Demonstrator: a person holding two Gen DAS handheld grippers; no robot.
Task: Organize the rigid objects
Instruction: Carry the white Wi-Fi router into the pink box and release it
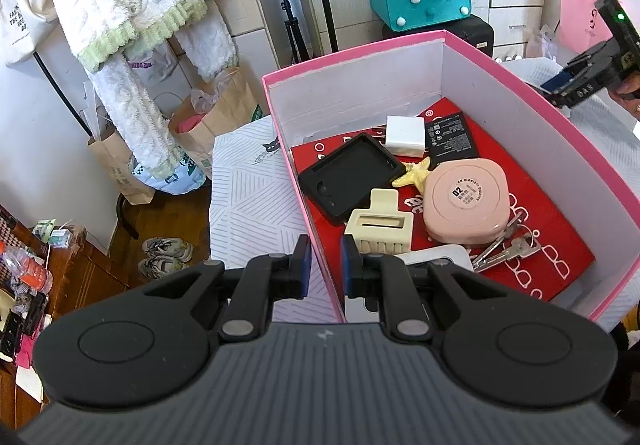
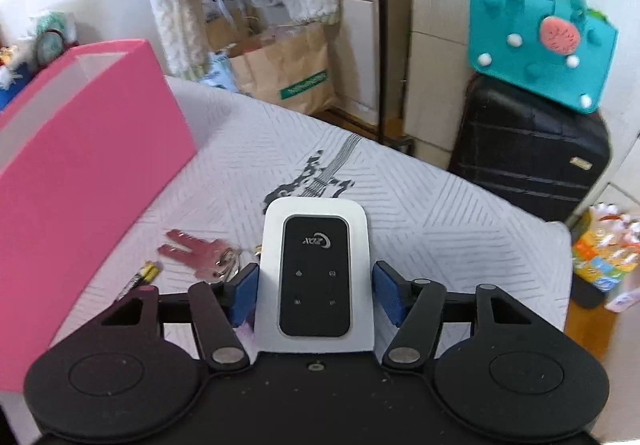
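Writing is legible in few places: "02" is printed on the lid of one pink compact (image 1: 464, 201), small white print on one black battery (image 1: 450, 135) cannot be read, and a logo on the white pocket router (image 2: 314, 275) is too stylised to be spelled out. Inside the pink box (image 1: 520, 93), which stands on the patterned tablecloth (image 2: 440, 229), are also counted one white charger (image 1: 405, 137) at the far wall, one black case (image 1: 352, 177), one yellow starfish (image 1: 414, 175), one cream hair claw (image 1: 380, 227) and one bunch of silver keys (image 1: 506, 247), all lying on a red printed sheet (image 1: 560, 245).

The near wall of the box is pinched by the left gripper (image 1: 326, 269), its jaws closed on the cardboard rim. The router is seen between the blue pads of the right gripper (image 2: 314, 291); a gap is visible on each side, so the jaws stand open around it. Outside the box, near its side, one bunch of red keys (image 2: 192, 251) and two yellow batteries (image 2: 140, 279) are left on the cloth.
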